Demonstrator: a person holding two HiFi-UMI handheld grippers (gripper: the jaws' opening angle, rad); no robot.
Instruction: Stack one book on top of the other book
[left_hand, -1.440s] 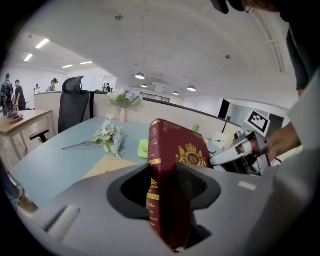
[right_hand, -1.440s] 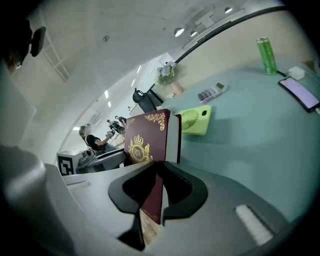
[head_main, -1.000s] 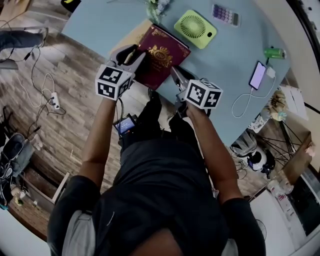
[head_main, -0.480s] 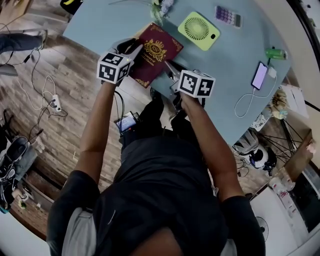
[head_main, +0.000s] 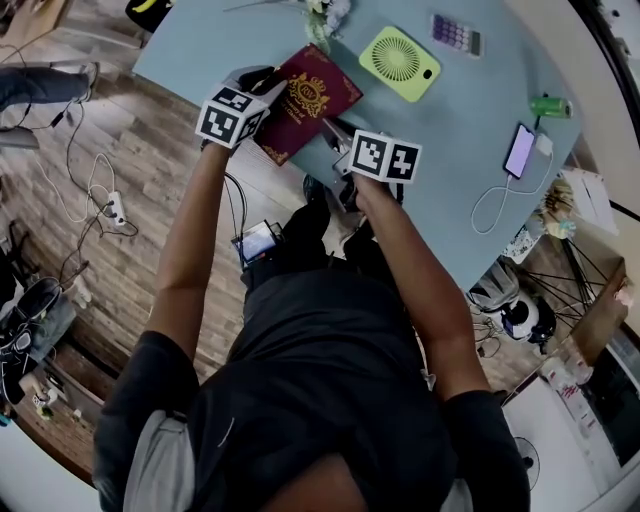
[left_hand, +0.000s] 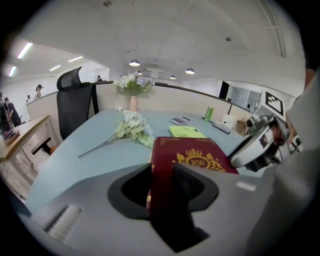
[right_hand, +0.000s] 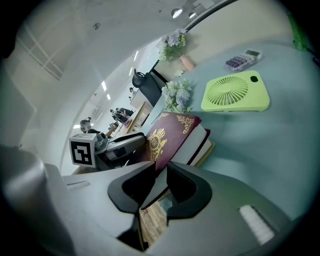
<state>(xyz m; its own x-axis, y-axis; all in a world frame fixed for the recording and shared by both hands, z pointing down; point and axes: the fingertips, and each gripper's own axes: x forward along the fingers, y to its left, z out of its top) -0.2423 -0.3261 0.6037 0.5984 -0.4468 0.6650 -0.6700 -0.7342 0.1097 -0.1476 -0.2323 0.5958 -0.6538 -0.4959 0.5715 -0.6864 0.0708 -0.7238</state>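
A dark red book (head_main: 308, 98) with a gold crest lies near the front edge of the pale blue table (head_main: 440, 190). It rests on a tan book (right_hand: 213, 148), of which only a thin edge shows beneath it in the right gripper view. My left gripper (head_main: 262, 98) is shut on the red book's left edge (left_hand: 165, 165). My right gripper (head_main: 336, 138) is shut on its near corner (right_hand: 159, 167). In the left gripper view the red book (left_hand: 192, 155) runs straight out from the jaws, with the right gripper (left_hand: 260, 145) beside it.
A green flat fan (head_main: 397, 60), a calculator (head_main: 452, 30), a green can (head_main: 548, 105) and a phone on a white cable (head_main: 519, 150) lie farther back and right. White flowers (head_main: 322, 12) lie just behind the books. The table edge and wooden floor (head_main: 120, 150) are to the left.
Both grippers have moved farther over the table with the red book, which now covers the tan book. The left jaws have closed on the book's edge.
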